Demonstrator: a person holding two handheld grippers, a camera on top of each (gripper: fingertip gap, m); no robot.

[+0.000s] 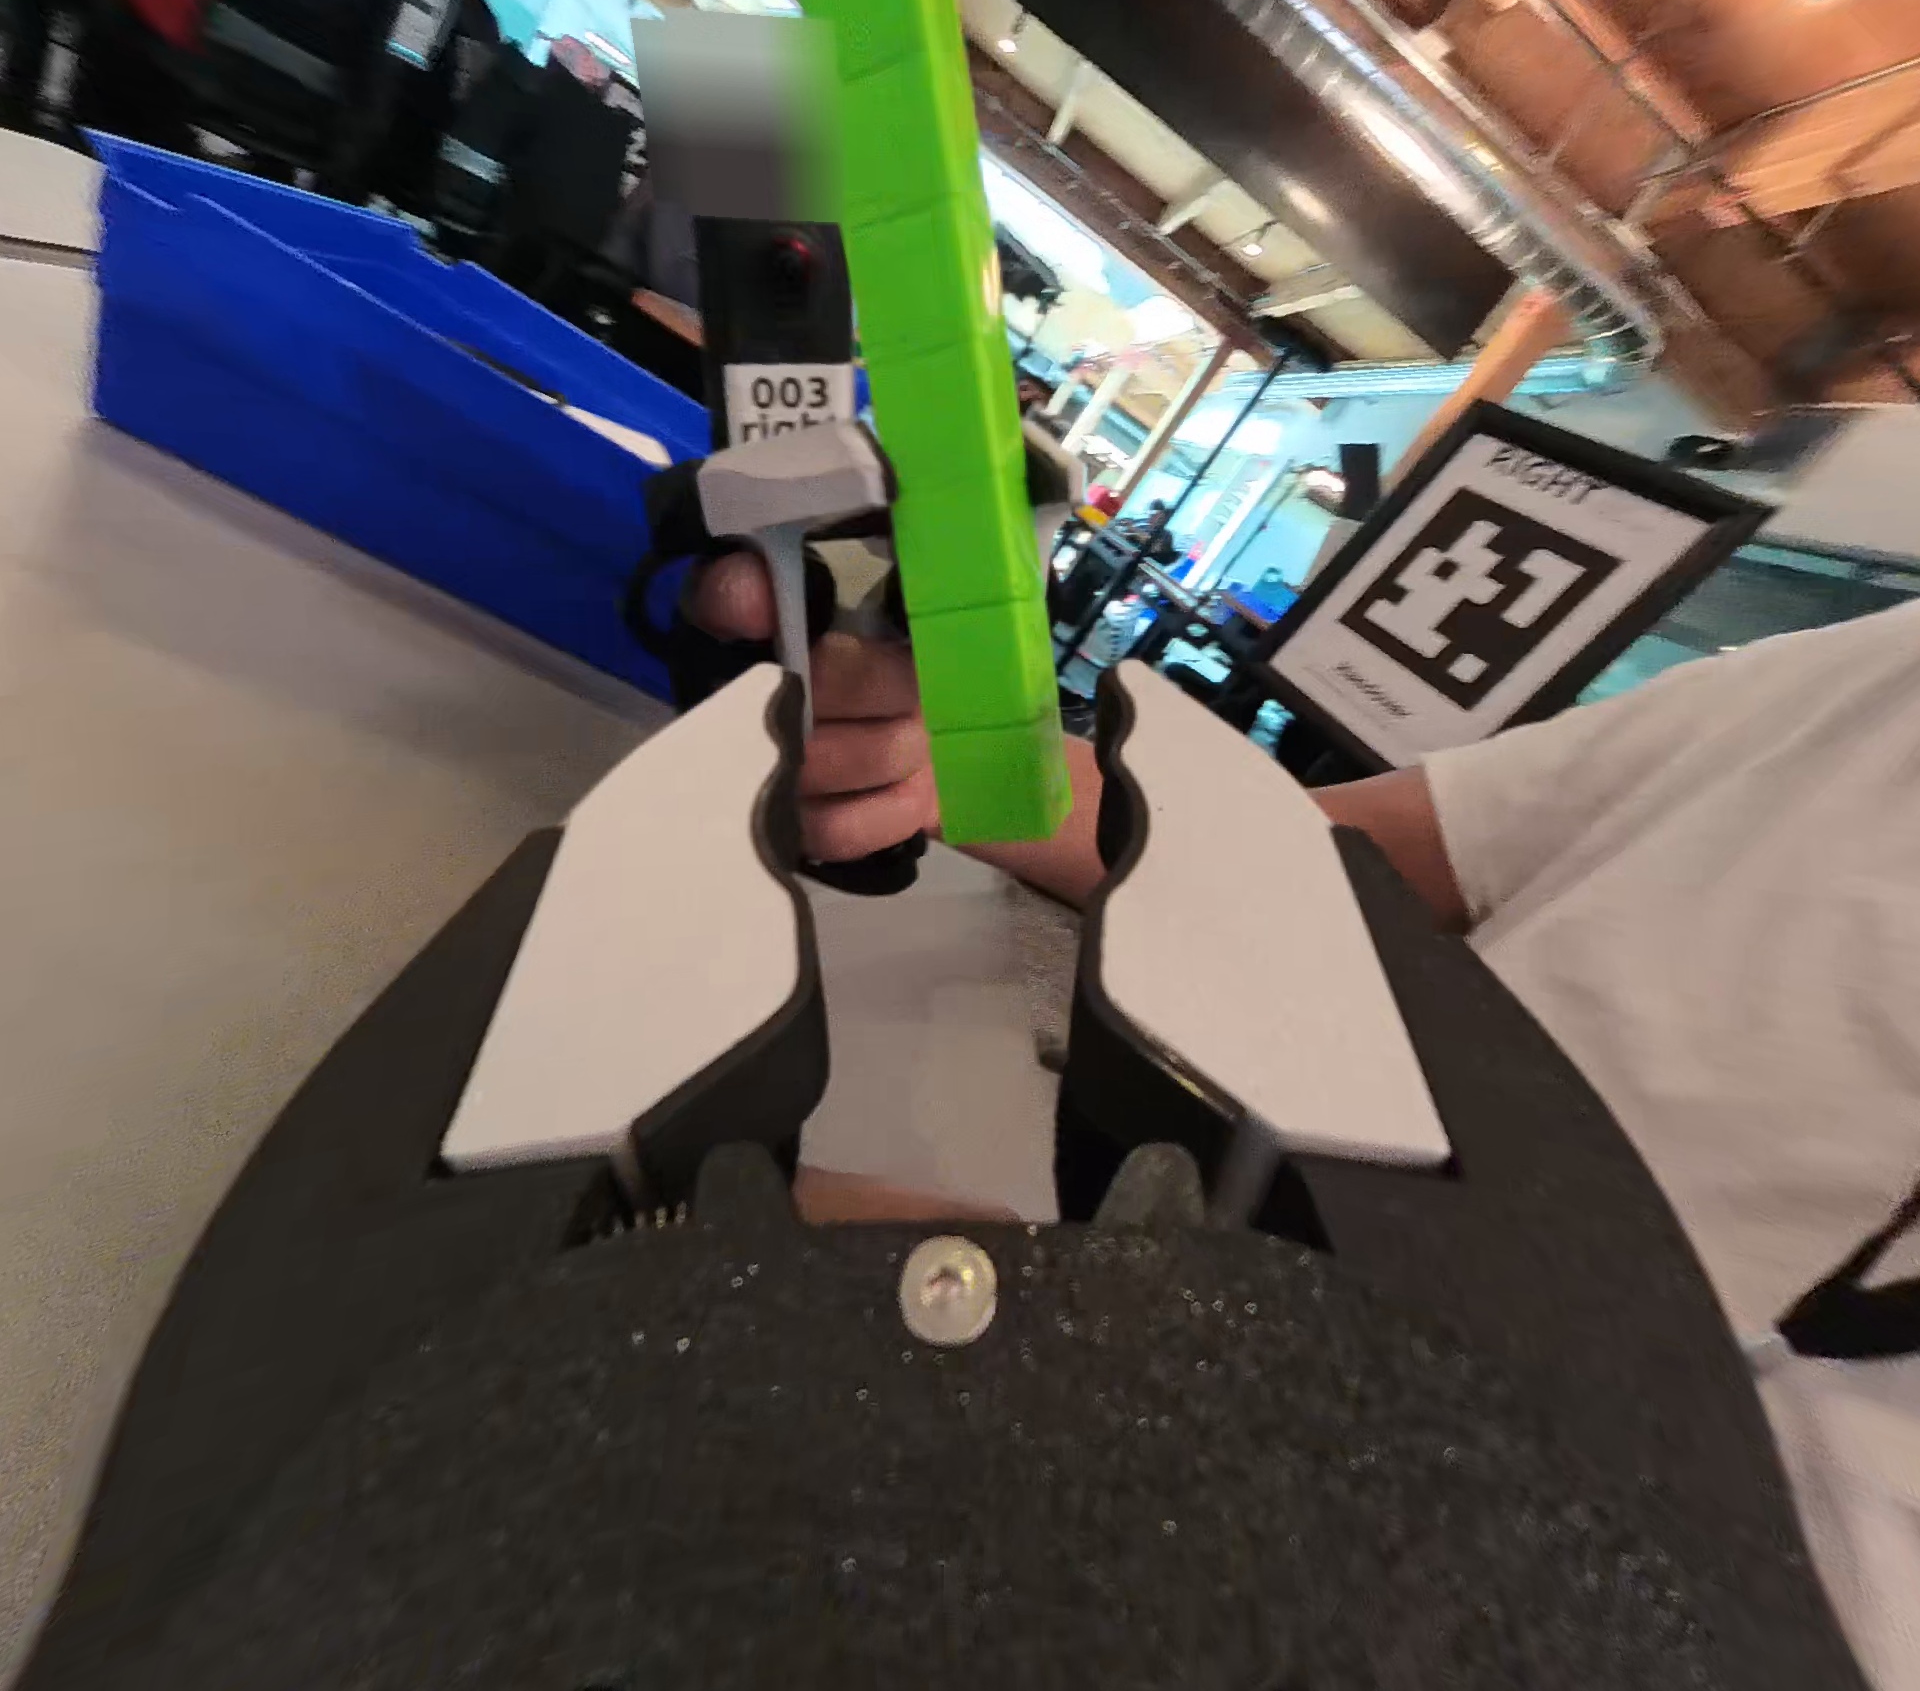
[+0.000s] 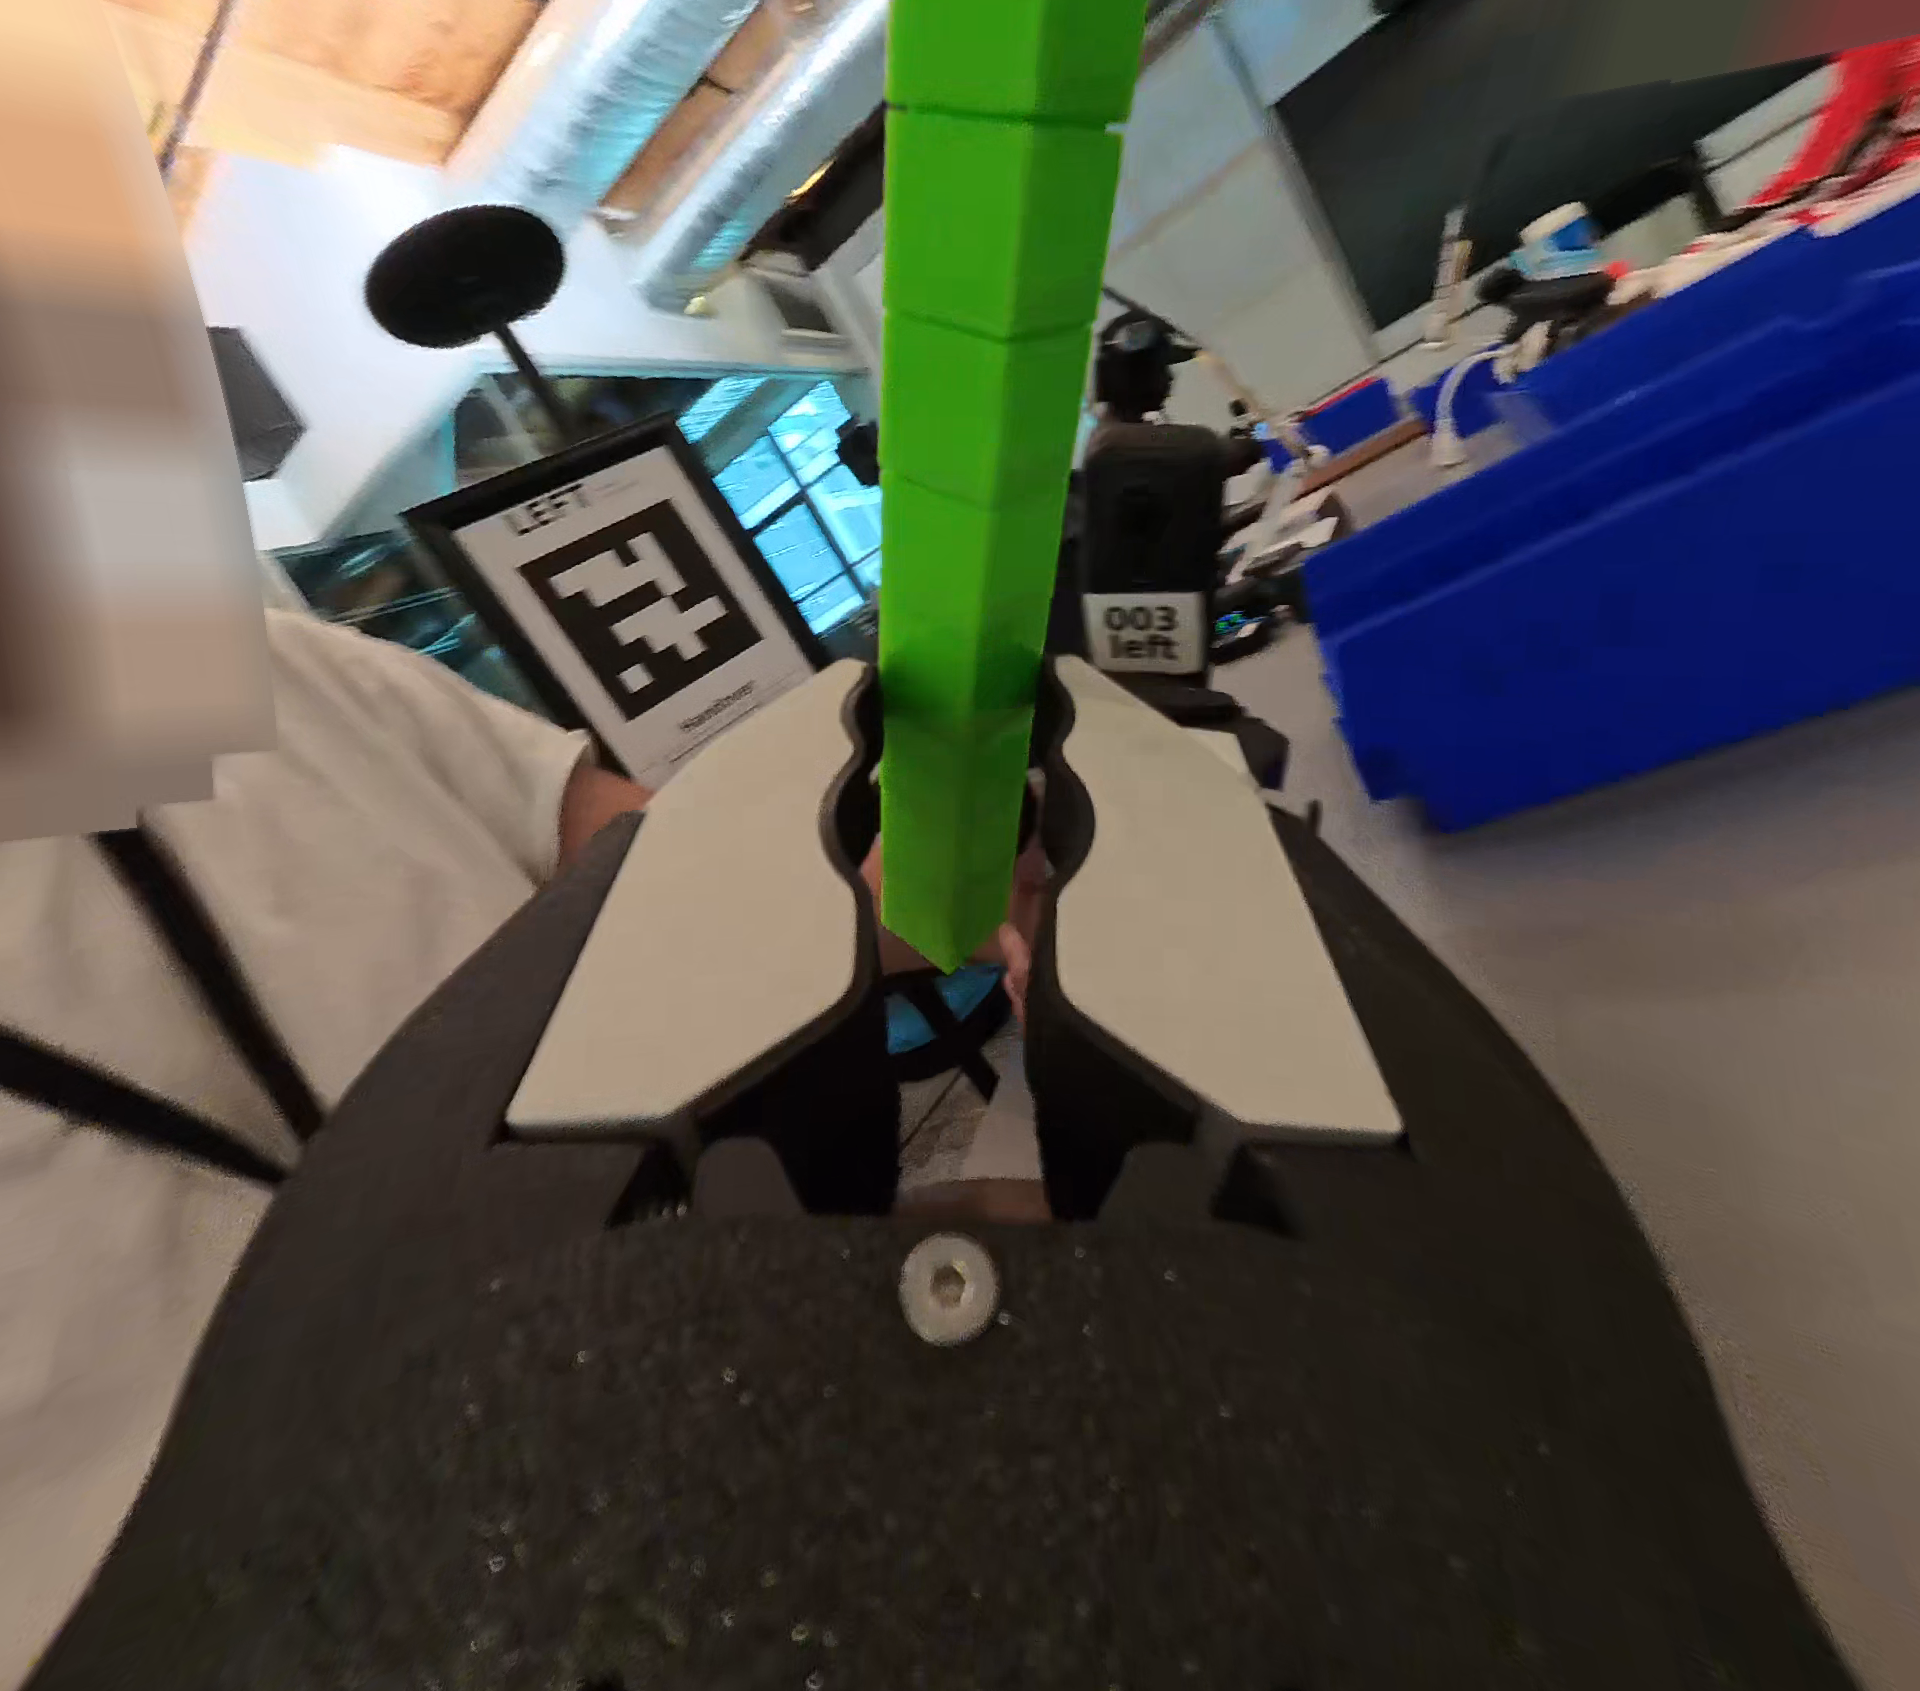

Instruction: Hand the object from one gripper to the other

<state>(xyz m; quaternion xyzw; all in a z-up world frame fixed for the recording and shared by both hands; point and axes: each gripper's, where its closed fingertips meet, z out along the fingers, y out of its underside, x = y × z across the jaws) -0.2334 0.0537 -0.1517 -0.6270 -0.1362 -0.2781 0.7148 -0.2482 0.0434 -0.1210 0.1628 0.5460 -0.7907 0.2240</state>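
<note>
Segmented bright-green plastic bar (image 2: 987, 415) stood nearly upright, its lower part clamped between the closed-in fingers of the right gripper (image 2: 956, 758), its pointed lower end hanging free just below the pads, probably so the long shaft above stayed clear for the taker. Opposite it, the left gripper (image 1: 940, 768) waited empty with jaws spread, close to the bar's bottom end but apart from it. Blue plastic bins (image 1: 343, 384) sat well aside on the pale grey tabletop (image 1: 208, 758), leaving open air around the bar.
</note>
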